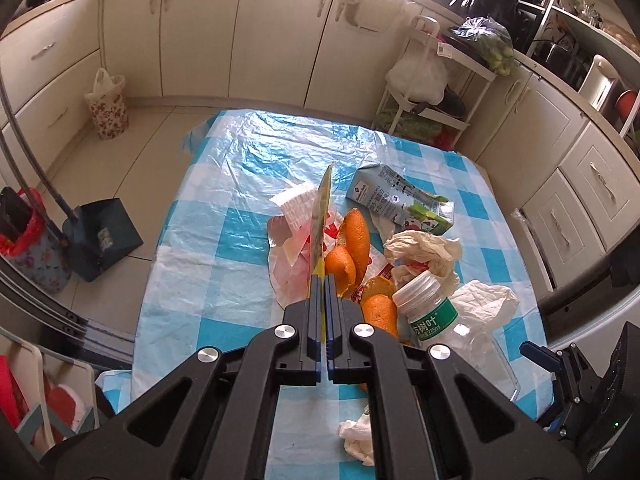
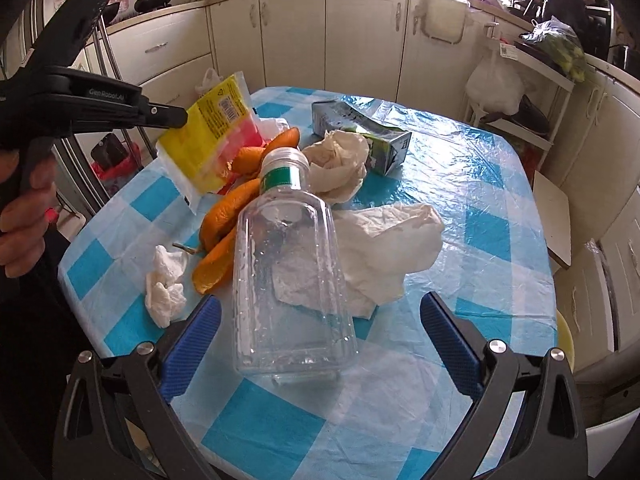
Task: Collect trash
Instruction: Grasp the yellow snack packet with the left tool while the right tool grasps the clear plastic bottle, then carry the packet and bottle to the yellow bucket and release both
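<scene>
I am working in a small kitchen with cream cabinets on every side, over a table [image 2: 492,216] under a blue-and-white checked plastic cover. Nearest my right gripper [image 2: 320,344], its jaws stand wide and hold nothing, with the empty clear bottle [image 2: 288,280] lying on its side between them, base toward me and green-labelled neck pointing away. To take it well I judge I should come down squarely over the broad body, keep both pads clear of the crumpled tissue [image 2: 384,248] that lies against its right side, and close gently, since thin plastic like this will likely buckle or slip. Left of the bottle lie a small wad of tissue [image 2: 164,292] and the orange peels [image 2: 224,236]. My left gripper [image 1: 320,292] has its jaws pinched tight on the yellow wrapper [image 2: 212,128], which it holds up off the table above the peels. Farther off sits a squashed drink carton [image 1: 400,200], its flaps torn open; what is inside I cannot tell. On the floor beyond the left edge stands a flowered bin with a red liner [image 1: 28,248], a dark object poking from it, beside a dustpan [image 1: 104,236]. A second flowered bin with a white bag [image 1: 107,108] stands against the cabinets; its contents are hidden.
</scene>
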`<state>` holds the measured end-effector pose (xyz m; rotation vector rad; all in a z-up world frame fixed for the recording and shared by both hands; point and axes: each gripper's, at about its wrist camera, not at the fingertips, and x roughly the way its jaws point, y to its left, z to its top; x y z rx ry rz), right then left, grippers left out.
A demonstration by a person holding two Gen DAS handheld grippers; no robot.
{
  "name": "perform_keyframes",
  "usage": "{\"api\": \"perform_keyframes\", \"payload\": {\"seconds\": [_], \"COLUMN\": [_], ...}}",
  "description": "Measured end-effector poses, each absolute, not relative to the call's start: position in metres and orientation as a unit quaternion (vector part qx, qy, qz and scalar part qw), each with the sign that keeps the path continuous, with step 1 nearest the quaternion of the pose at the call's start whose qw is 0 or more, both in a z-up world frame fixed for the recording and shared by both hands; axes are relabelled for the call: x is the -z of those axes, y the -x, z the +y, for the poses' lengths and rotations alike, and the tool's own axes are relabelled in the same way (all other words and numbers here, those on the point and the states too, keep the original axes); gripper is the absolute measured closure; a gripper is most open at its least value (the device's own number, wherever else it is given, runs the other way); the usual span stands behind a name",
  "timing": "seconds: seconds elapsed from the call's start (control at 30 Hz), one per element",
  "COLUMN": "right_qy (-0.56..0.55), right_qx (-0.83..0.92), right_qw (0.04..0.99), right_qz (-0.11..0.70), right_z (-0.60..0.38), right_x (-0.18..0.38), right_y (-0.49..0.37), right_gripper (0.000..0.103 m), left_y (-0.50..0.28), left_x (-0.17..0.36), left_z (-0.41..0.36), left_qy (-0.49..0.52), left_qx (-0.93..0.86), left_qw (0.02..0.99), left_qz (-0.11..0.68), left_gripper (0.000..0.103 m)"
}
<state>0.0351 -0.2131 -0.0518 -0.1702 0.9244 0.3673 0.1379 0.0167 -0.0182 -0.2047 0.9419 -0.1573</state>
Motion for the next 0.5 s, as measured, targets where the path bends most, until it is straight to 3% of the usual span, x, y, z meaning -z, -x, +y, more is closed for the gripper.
{"api": "perform_keyframes", "payload": {"seconds": [0.07, 0.13, 0.2, 0.5], "right_qy": [0.088, 0.093, 0.092, -0.010], "right_qx": [-0.177, -0.181, -0.189, -0.249], "right_qw": [0.873, 0.870, 0.863, 0.860], "right_qz": [0.445, 0.449, 0.459, 0.445], "right_z": [-0.208, -0.202, -0.199, -0.218], "right_x": [0.055, 0.058, 0.064, 0.051], "right_y": [-0.039, -0.043, -0.046, -0.038], "right_gripper": [0.009, 0.020, 0.046, 0.048], "left_y": [-0.140, -0.143, -0.145, -0.125], "left_x": [0.026, 0.032, 0.036, 0.002], "left_z": [0.018, 0.019, 0.018, 0.025], "left_qy": [0.097, 0.099, 0.097, 0.108], "left_qx": [0.070, 0.069, 0.068, 0.069], "left_qw": [0.879, 0.873, 0.872, 0.911], "left_qz": [0.462, 0.472, 0.475, 0.393], "left_gripper": [0.101, 0.100, 0.100, 0.101]}}
